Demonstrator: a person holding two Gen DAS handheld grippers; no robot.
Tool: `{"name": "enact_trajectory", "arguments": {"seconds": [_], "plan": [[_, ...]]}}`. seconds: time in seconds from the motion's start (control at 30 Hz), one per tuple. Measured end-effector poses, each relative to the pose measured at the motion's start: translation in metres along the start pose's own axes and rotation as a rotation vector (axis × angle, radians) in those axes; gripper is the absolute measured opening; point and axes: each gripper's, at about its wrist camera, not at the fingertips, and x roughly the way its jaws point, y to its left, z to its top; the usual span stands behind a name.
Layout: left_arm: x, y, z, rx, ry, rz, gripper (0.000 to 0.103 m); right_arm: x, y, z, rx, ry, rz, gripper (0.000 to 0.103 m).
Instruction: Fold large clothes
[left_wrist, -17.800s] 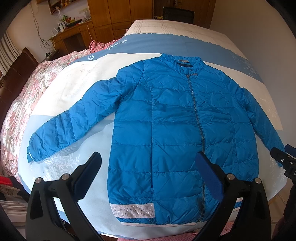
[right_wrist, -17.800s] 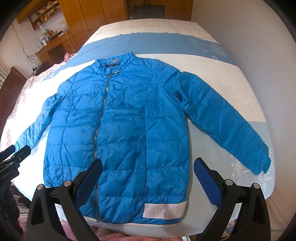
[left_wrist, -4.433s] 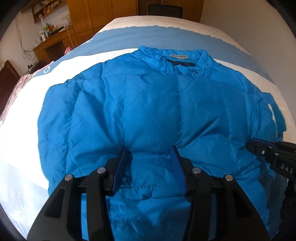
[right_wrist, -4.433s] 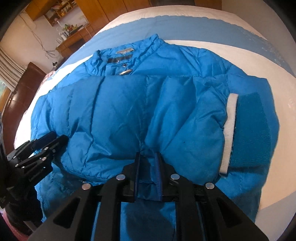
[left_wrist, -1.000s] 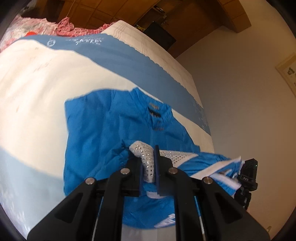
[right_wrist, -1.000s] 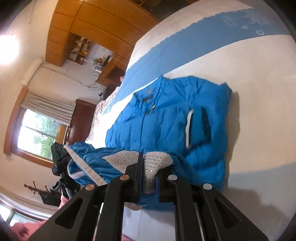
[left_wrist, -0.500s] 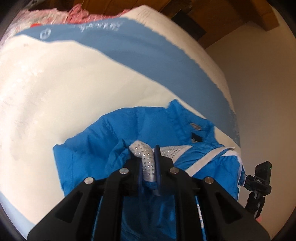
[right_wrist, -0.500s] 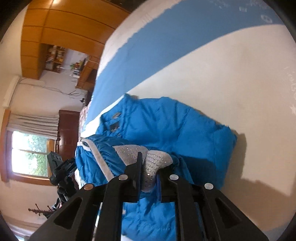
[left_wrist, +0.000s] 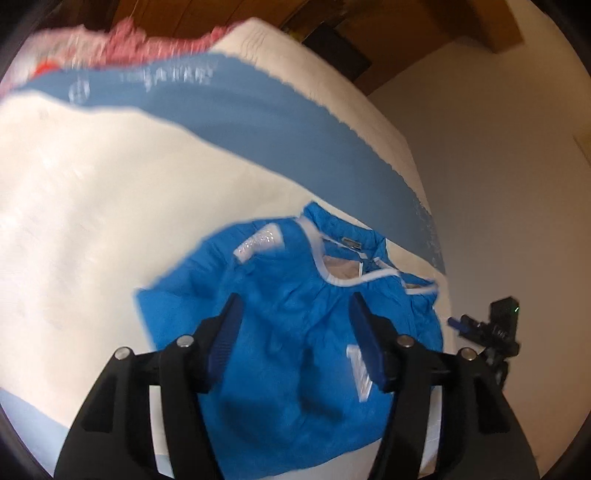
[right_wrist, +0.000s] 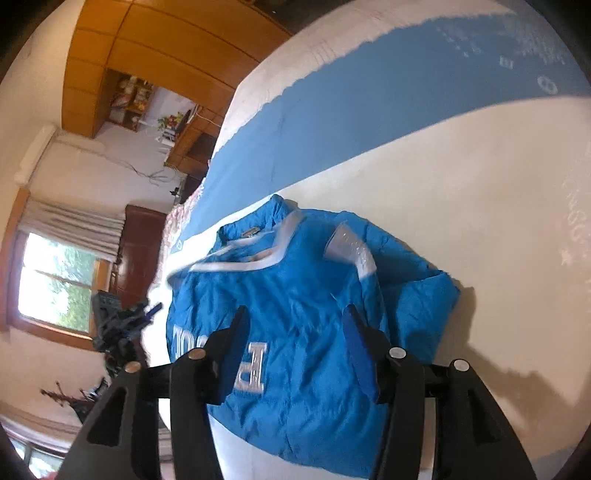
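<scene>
both grippers, left gripper (left_wrist: 295, 332) and right gripper (right_wrist: 293, 341), angle down, just opening over jacket (left_wrist: 295, 387).

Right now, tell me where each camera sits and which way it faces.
Left wrist: rides on the left tongs, looking down along them at the folded blue jacket on the bed; its own open blue-padded fingers show, with the right tongs at the right edge.
Right wrist: rides on the right tongs, looking down at the same jacket; the left tongs show at left.
Shared: jacket, bed, and each other's tongs. Both tongs have just opened and grip nothing.
</scene>
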Motion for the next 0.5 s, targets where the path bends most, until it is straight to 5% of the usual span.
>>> {"name": "enact_trajectory", "arguments": {"seconds": [0.17,0.27,0.4,0.47,0.5], "plan": [[0.012,0.0,-0.003,0.076,0.014,0.135,0.061,0.024,0.005,0.007,-0.05,0.035,-0.102,0.054],[0.037,-0.007,-0.005,0.142,0.042,0.215,0.061,0.042,0.011,0.015,-0.105,0.049,-0.184,0.065],[0.067,-0.022,-0.002,0.216,0.07,0.259,0.064,0.067,0.014,0.025,-0.174,0.077,-0.276,0.065],[0.078,-0.027,-0.001,0.243,0.077,0.299,0.063,0.074,0.017,0.028,-0.208,0.081,-0.308,0.048],[0.082,-0.029,0.0,0.25,0.071,0.323,0.047,0.075,0.019,0.029,-0.215,0.081,-0.313,0.032]]}}
